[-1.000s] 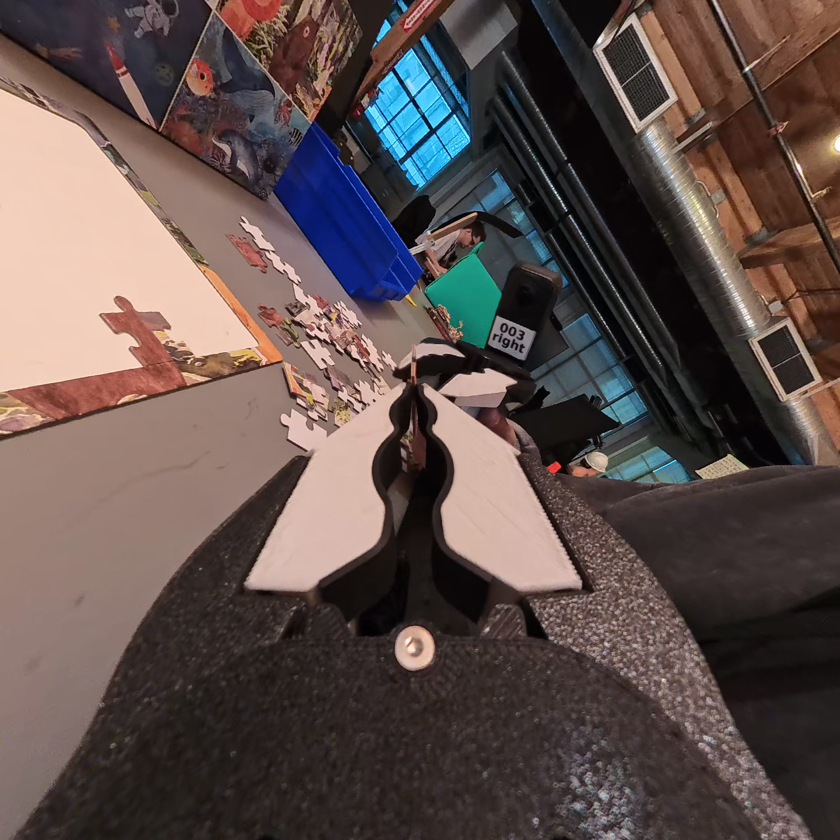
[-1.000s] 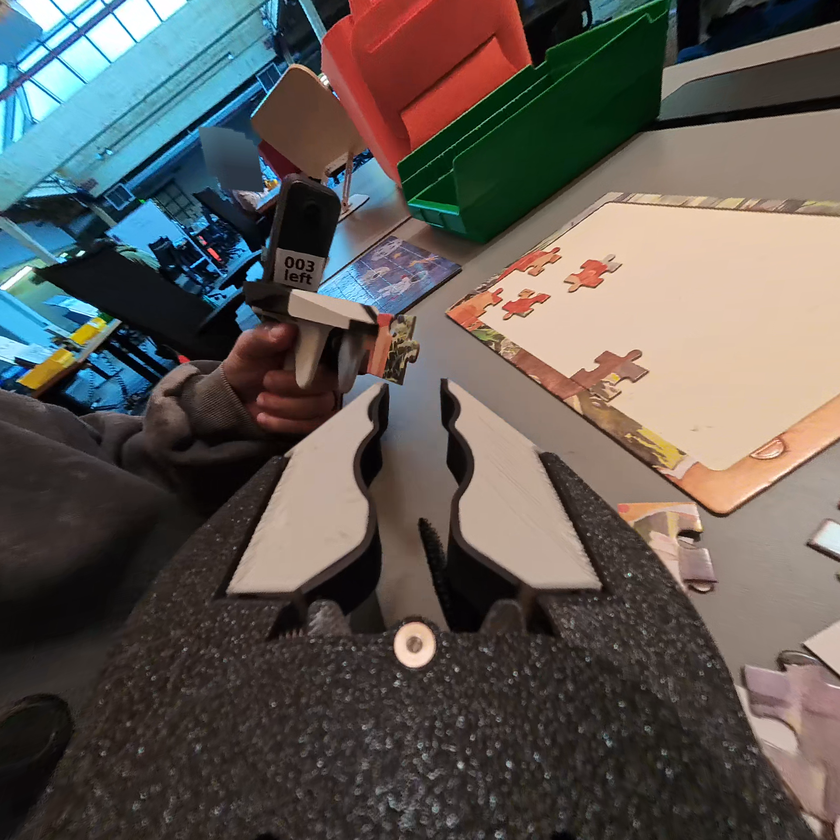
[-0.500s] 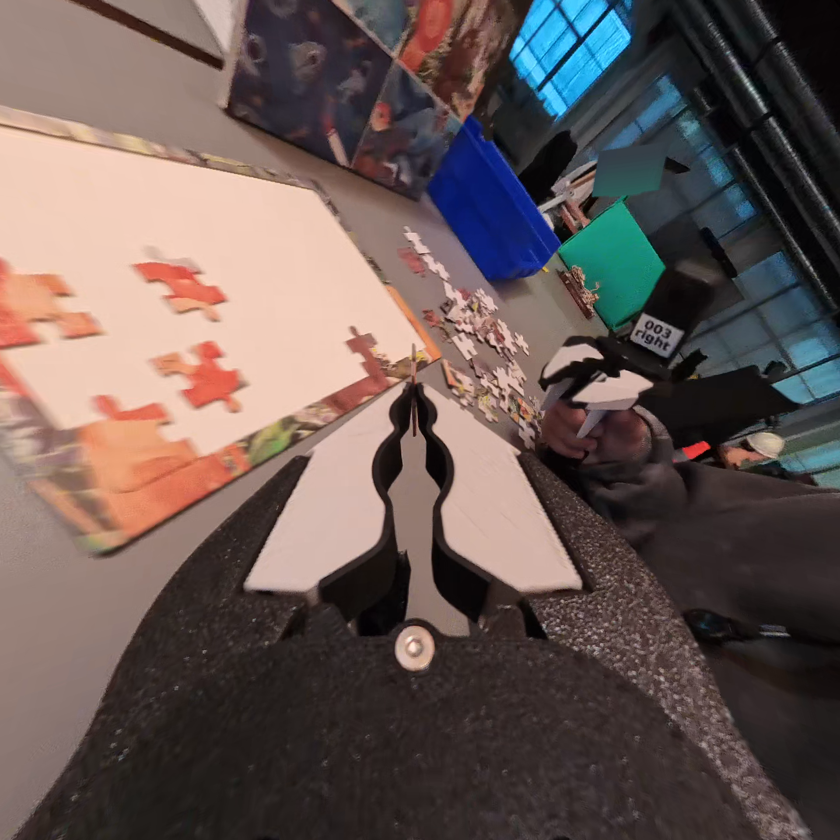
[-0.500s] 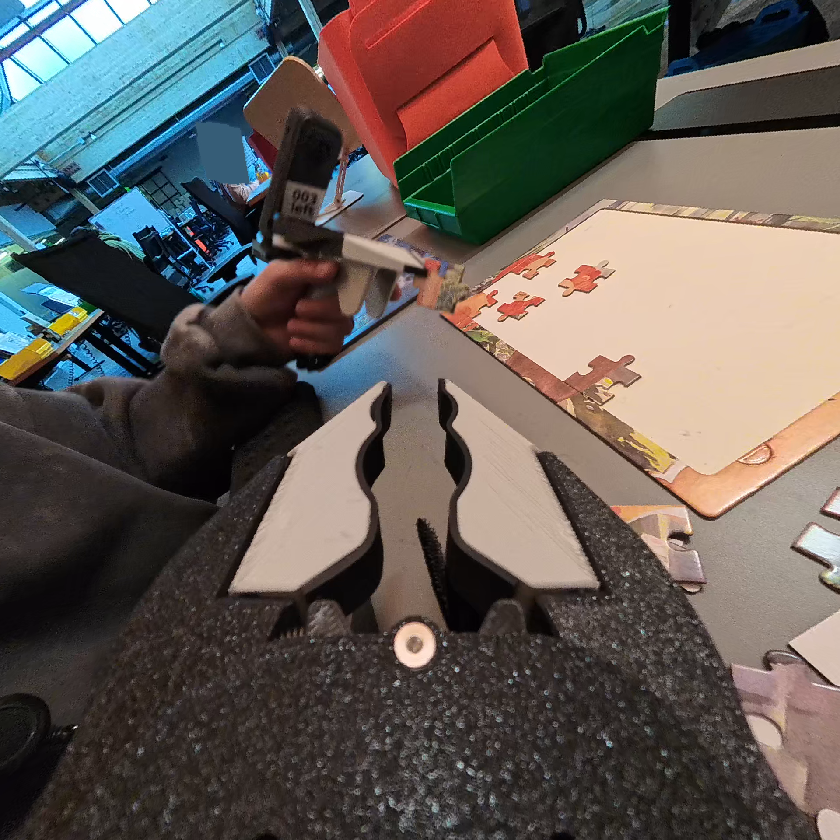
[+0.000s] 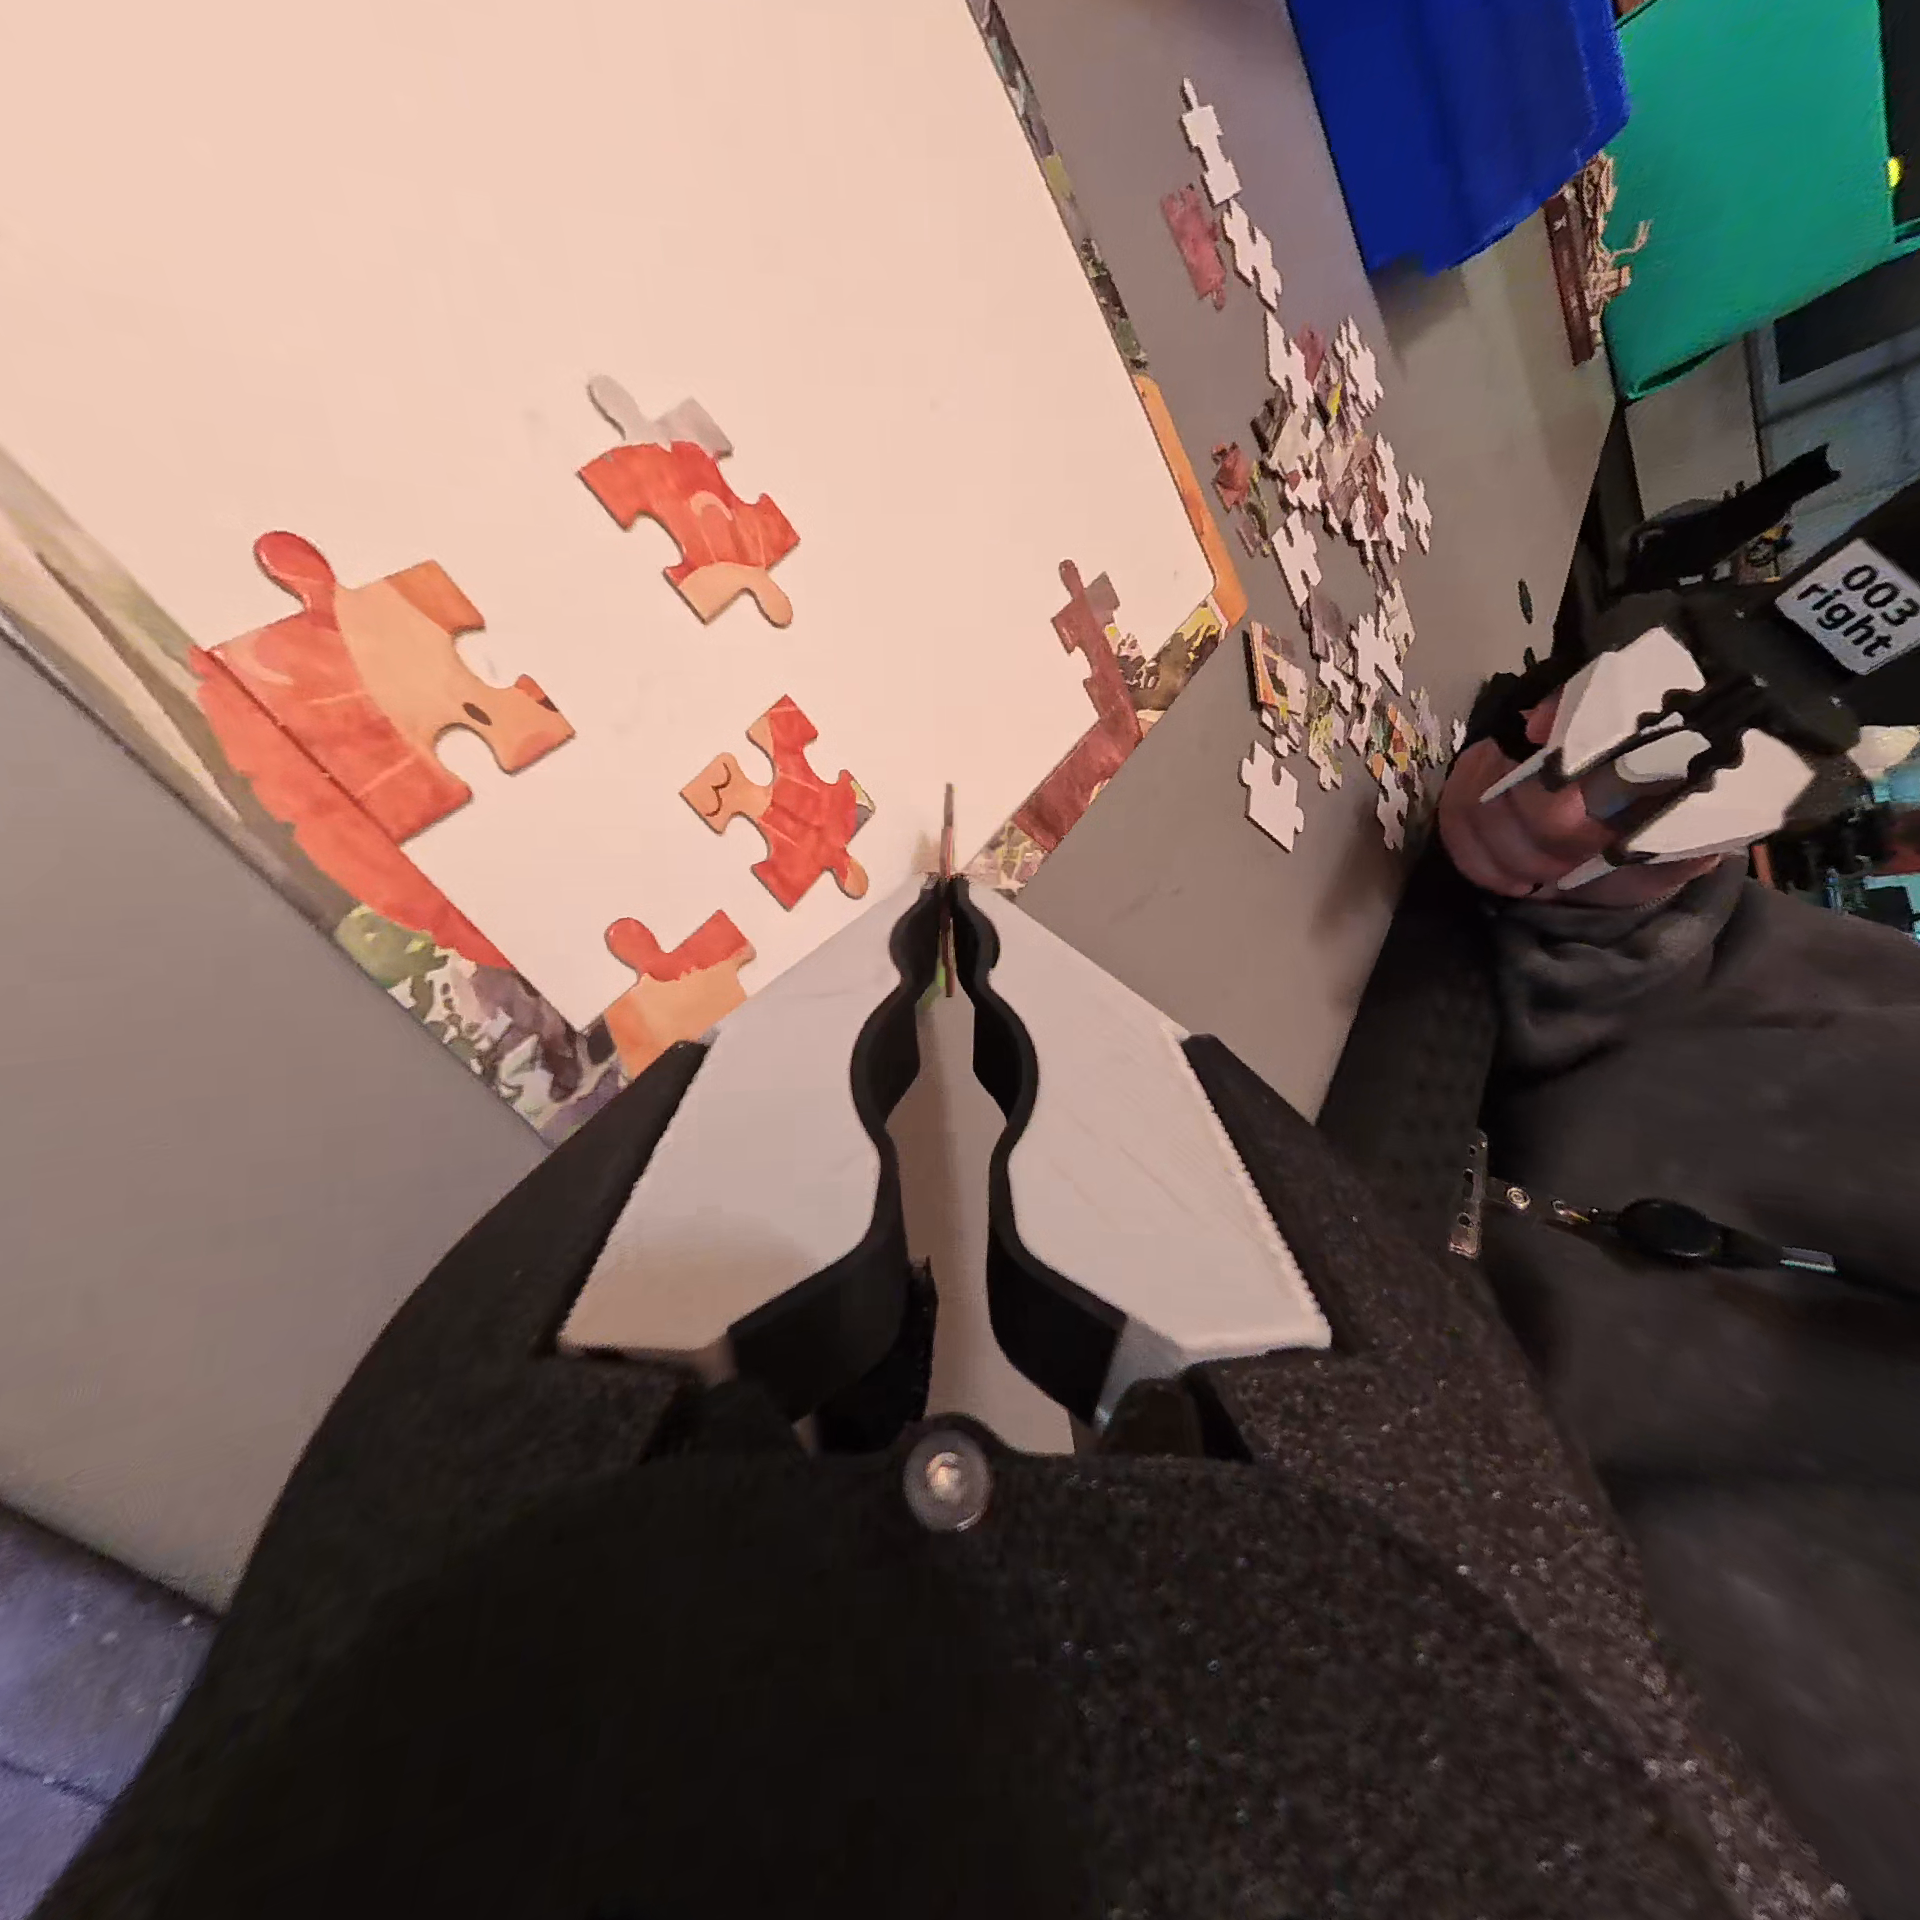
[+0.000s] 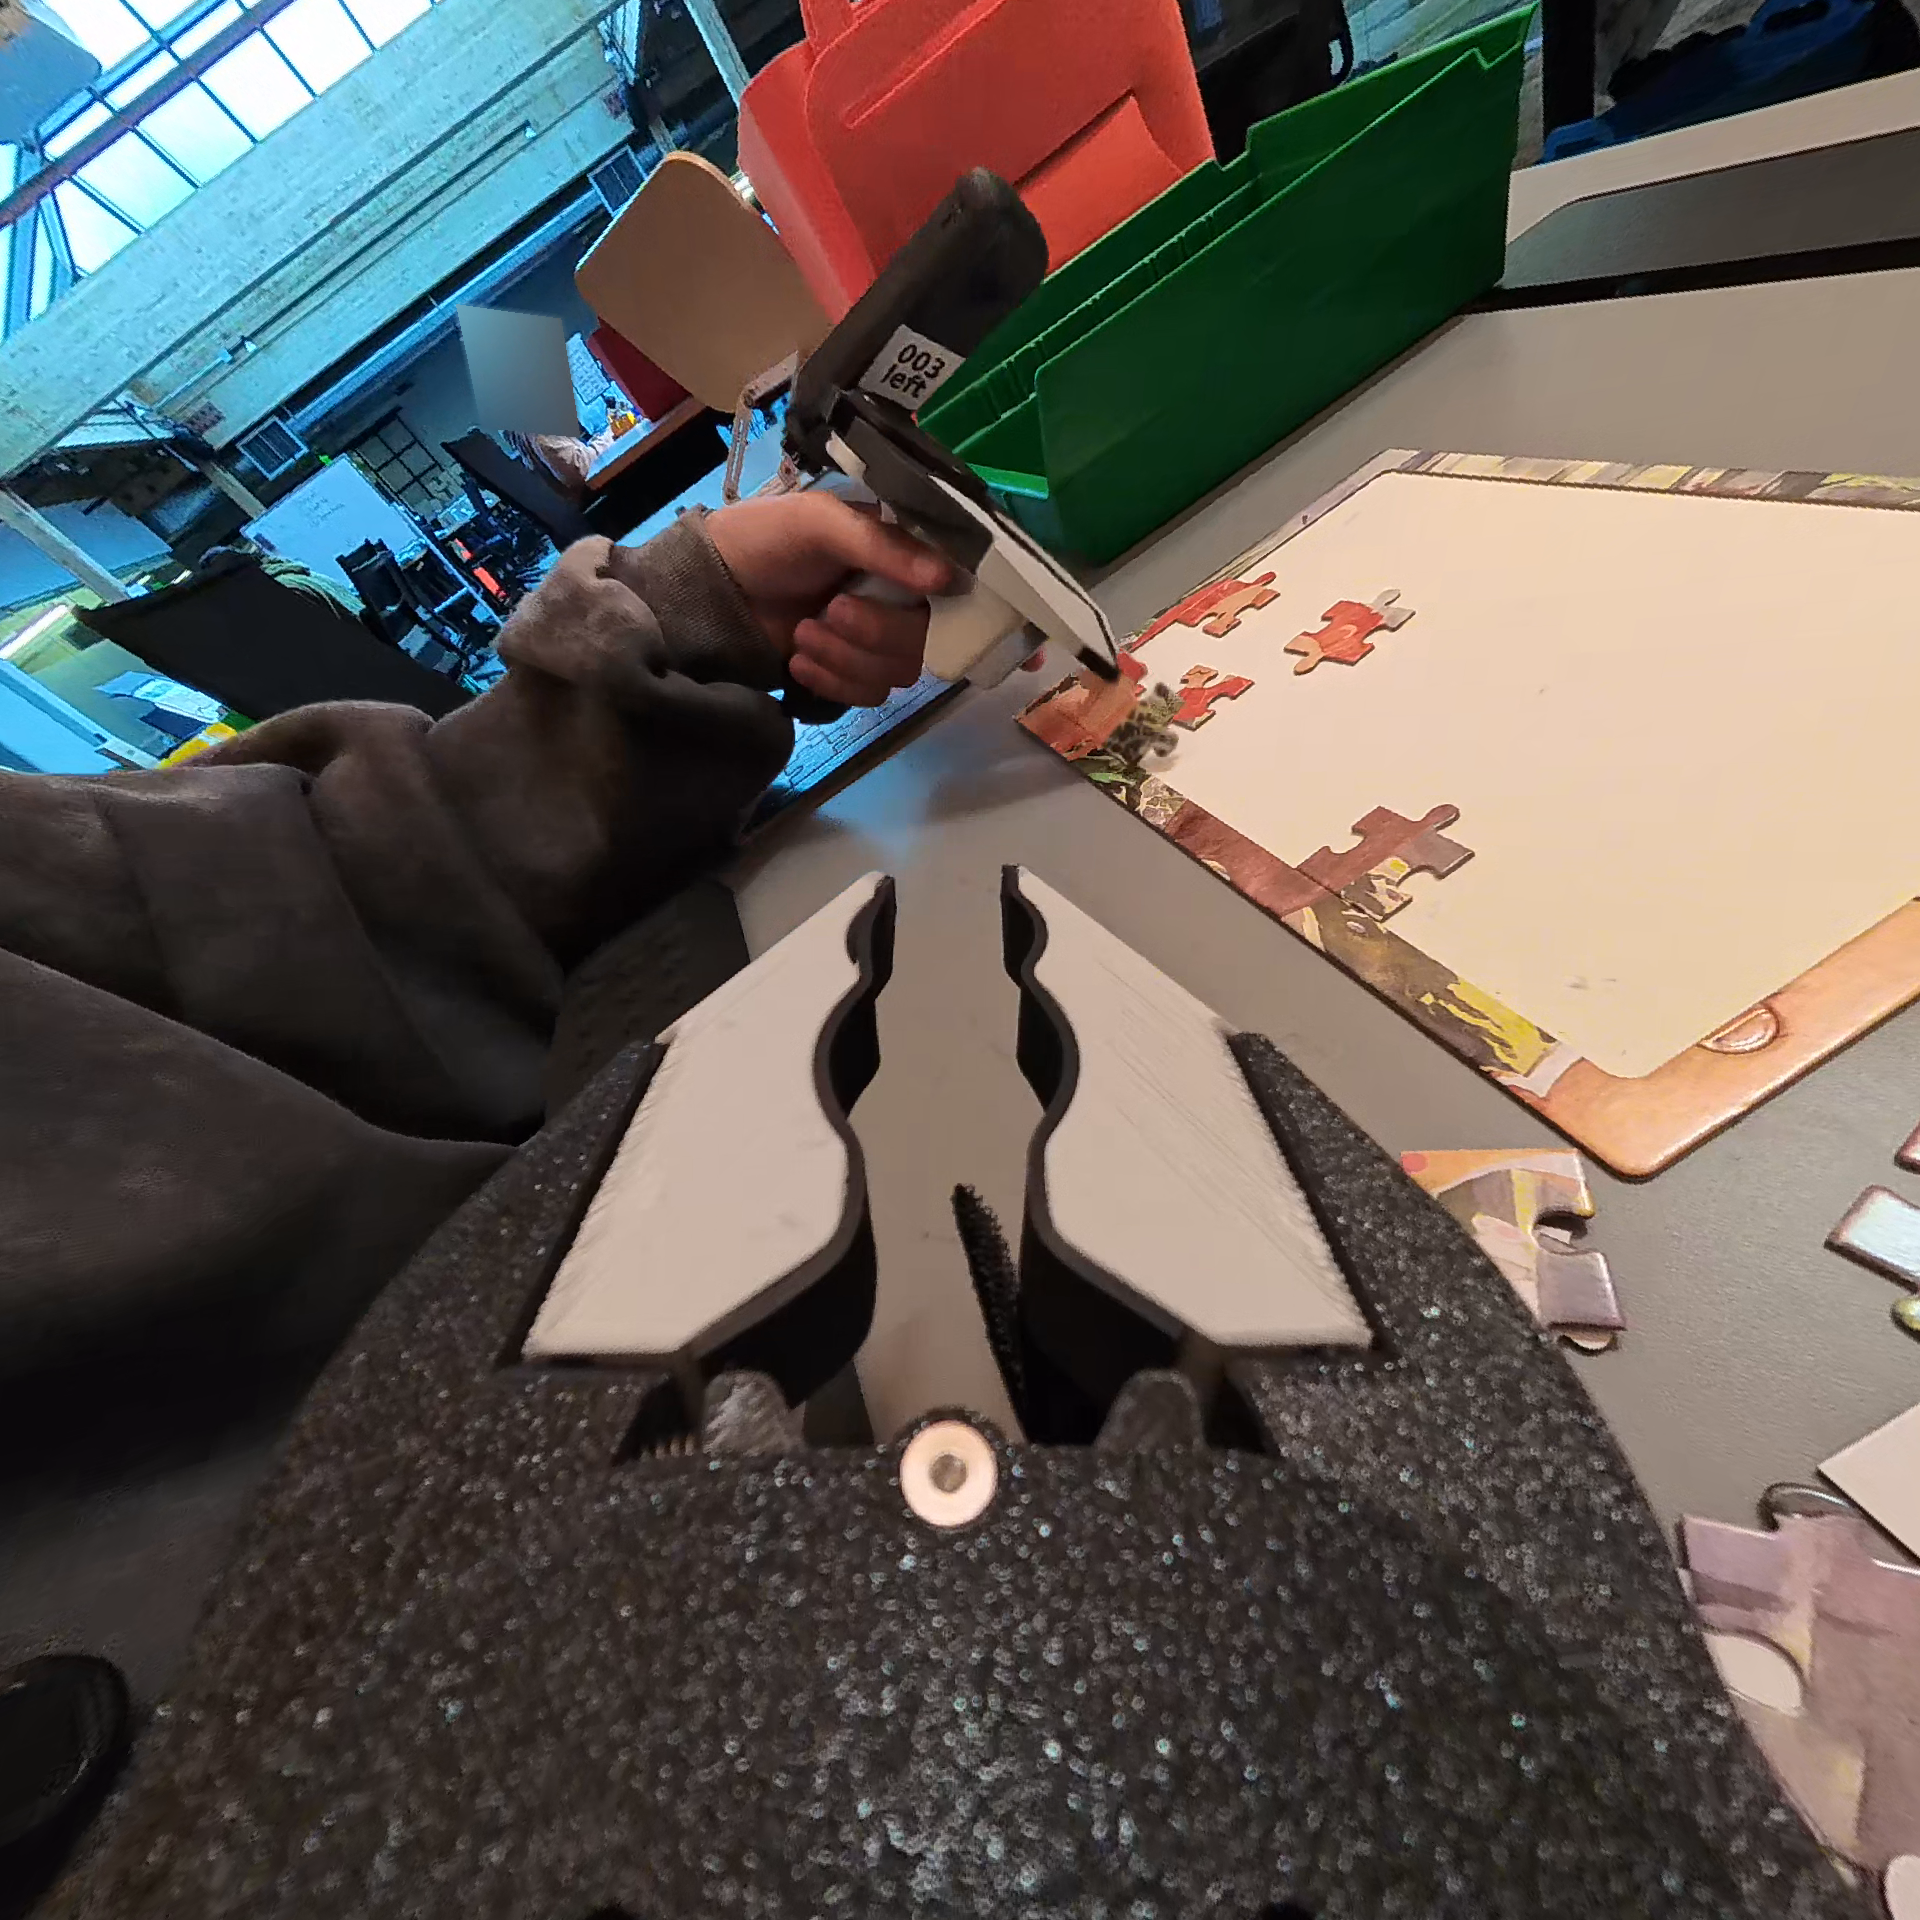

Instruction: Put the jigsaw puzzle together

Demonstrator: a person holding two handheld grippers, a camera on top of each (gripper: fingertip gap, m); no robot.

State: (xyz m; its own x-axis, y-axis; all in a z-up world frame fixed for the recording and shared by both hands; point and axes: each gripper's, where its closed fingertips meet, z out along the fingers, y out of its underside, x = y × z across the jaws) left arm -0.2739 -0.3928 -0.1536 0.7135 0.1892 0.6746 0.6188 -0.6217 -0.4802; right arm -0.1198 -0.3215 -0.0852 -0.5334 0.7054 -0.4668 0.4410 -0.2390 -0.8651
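**Operator:** Report the state of the left gripper point(image 5: 948, 902).

**Technician:** Its jaws are clamped on a puzzle piece point(image 5: 948, 831), held edge-on in the left wrist view. In the right wrist view the same piece point(image 6: 1117, 712) hangs at the near-left corner of the puzzle board point(image 6: 1621, 748), just above the board's coloured border.

**Operator:** And the right gripper point(image 6: 948, 896)?

**Technician:** Its jaws stand apart with nothing between them. It hovers over the grey worktop point(image 6: 935, 821), near the board's near edge.

**Operator:** State the board contents.

**Technician:** Several orange-red pieces point(image 5: 691, 514) lie loose on the white field. A brown piece point(image 6: 1387, 847) joins the near border. The rest of the field is white.

**Operator:** Where is the remaining stock?

**Technician:** A scatter of loose pieces point(image 5: 1335, 582) lies on the worktop to the right of the board. A green bin point(image 6: 1226, 343) stands at the far side of the worktop; a blue bin point(image 5: 1455, 114) stands beyond the scatter.
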